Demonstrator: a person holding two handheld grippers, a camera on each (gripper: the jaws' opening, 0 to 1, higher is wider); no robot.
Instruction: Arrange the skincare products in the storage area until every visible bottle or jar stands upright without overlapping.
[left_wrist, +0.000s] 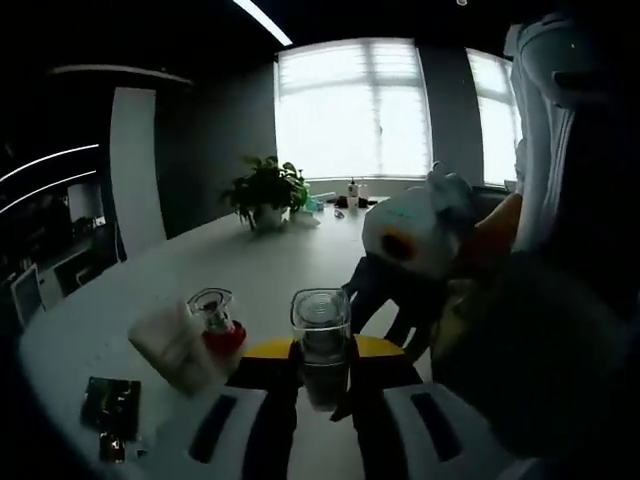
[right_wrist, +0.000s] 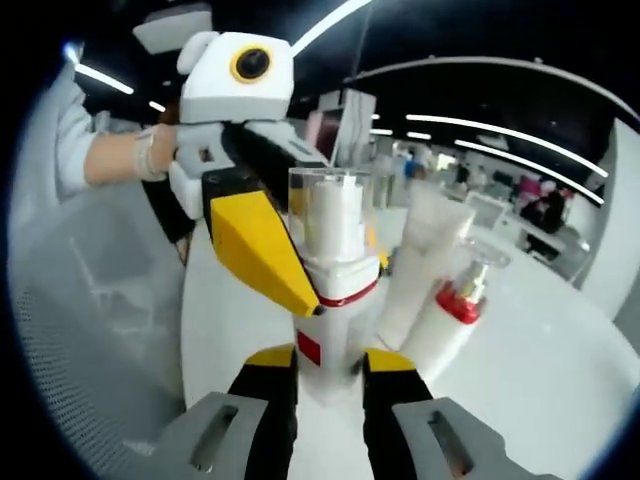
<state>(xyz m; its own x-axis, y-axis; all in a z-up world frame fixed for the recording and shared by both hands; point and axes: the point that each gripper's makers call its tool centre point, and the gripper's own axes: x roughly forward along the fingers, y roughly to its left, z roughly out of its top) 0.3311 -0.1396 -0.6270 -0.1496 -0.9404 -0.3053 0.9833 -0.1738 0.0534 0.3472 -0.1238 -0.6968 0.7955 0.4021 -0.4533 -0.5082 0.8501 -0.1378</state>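
Jaws of the right gripper (right_wrist: 318, 385) clamped the clear-capped white pump bottle (right_wrist: 330, 290) at frame centre, the left gripper (left_wrist: 320, 385) closed on its cap (left_wrist: 321, 325), red-collared bottle (right_wrist: 447, 320) and tube (right_wrist: 425, 255) just right.

Between the left gripper's (left_wrist: 322, 400) black fingers with yellow bases stood a bottle (left_wrist: 321, 335) with a clear cap. Left of it, a bottle with a red collar (left_wrist: 218, 325) and clear cap stood before a white tube (left_wrist: 172, 345); further left lay a dark packet (left_wrist: 109, 412). Beyond, on the white table (left_wrist: 260, 262), stood a green plant (left_wrist: 267, 190) in a white pot.

Between the right gripper's (right_wrist: 325, 385) black-and-yellow fingers, the bottle (right_wrist: 328, 290) was white with a red band and red patch. The left gripper (right_wrist: 235, 140) was white, with a yellow and black jaw
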